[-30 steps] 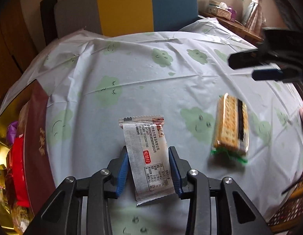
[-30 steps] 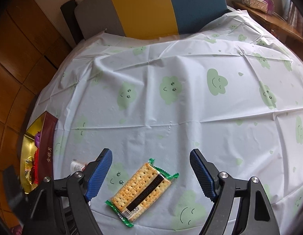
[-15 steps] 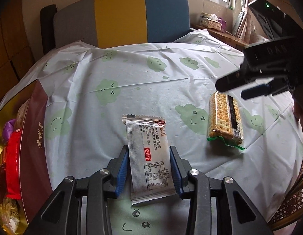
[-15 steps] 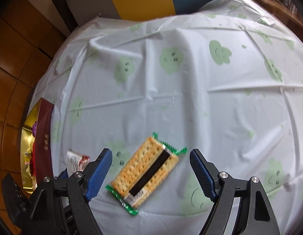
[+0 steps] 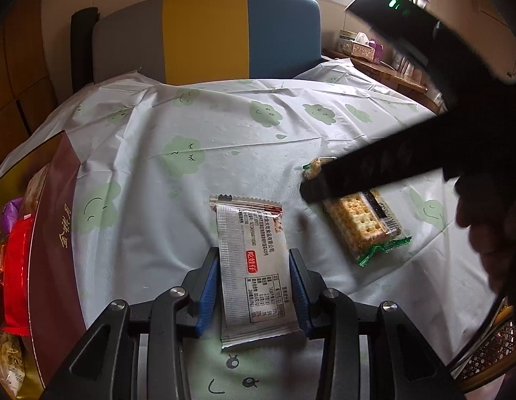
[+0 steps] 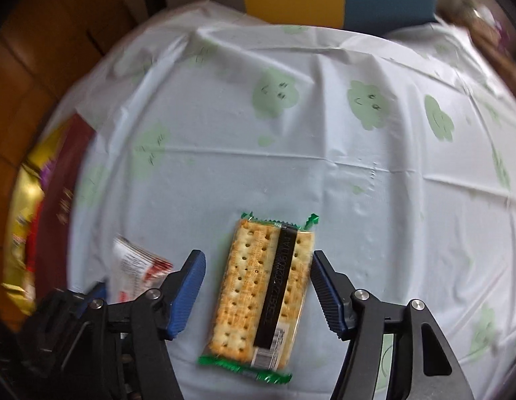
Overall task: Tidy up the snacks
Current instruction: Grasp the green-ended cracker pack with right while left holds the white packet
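Silver-wrapped, and gripped across the width: kept the silver packet (image 5: 254, 276) pinched between the narrow blue pads of the left gripper (image 5: 254, 253), low over the near edge of the table's tablecloth (image 5: 224, 133). Hardly shifted it against a second ago.

Swung the right gripper (image 6: 258, 256) down and across meanwhile, from well above the cloth to right over the cracker packet (image 6: 263, 290), and rolled to line up with the packet's long sides. Was closing the jaws at this moment, narrower than a second ago and with the packet between them, but with cloth showing beside the left pad, so not yet pressing. Left the crackers flat on the cloth toward the table's right side, near the silver packet and not touching it.

Meant, probably, one snack secured and the second about to be, with a pinch to finish before any lift.

Beyond, at the table's left edge, saw the dark red box (image 5: 58, 233) with wrapped snacks inside — likely where both belong. Farther off, past the far edge, made out the grey, yellow and blue chair back (image 5: 204, 33).
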A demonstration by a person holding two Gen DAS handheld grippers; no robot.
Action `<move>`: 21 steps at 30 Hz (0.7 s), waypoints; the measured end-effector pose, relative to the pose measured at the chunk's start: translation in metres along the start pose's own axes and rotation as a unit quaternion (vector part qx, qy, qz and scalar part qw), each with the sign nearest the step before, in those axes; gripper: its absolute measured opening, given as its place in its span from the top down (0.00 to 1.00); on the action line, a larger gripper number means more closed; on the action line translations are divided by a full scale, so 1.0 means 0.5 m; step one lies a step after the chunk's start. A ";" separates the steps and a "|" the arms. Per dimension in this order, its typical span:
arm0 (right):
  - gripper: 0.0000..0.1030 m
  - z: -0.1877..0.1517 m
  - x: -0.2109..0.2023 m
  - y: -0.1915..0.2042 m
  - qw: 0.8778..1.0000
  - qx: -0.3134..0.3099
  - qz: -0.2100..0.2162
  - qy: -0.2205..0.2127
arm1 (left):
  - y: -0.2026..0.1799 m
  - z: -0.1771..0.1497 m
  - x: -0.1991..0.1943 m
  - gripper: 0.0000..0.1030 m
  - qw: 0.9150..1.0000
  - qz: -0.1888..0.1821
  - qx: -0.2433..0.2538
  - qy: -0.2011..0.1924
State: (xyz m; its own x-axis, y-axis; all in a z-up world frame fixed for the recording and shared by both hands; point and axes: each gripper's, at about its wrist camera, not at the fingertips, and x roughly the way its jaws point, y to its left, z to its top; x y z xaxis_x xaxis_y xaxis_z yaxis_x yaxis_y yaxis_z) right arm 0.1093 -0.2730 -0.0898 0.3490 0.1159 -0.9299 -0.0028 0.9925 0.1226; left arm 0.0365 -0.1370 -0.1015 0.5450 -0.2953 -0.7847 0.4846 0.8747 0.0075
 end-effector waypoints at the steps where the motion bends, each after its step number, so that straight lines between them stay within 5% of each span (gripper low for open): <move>1: 0.37 -0.006 -0.001 0.006 1.000 -0.011 -0.007 -0.006 | 0.000 -0.001 0.000 0.61 1.000 -0.001 0.000 -0.001; 5: 0.39 -0.039 -0.008 0.011 0.999 -0.025 -0.013 -0.032 | -0.002 -0.003 -0.002 0.61 1.000 0.001 -0.001 -0.006; 7: 0.50 -0.054 -0.015 0.001 0.999 -0.016 -0.016 -0.044 | -0.004 -0.005 -0.002 0.61 1.000 0.003 0.000 -0.008; 21: 0.49 -0.075 -0.022 -0.011 0.998 -0.017 -0.010 -0.059 | -0.001 0.001 -0.005 0.64 1.000 0.007 -0.012 0.003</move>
State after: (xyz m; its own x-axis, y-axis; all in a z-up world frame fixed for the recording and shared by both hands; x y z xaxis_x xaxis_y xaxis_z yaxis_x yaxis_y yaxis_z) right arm 0.0704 -0.2782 -0.0931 0.4568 0.0924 -0.8847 -0.0257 0.9955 0.0907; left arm 0.0353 -0.1371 -0.0992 0.5475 -0.2800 -0.7886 0.4608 0.8875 0.0047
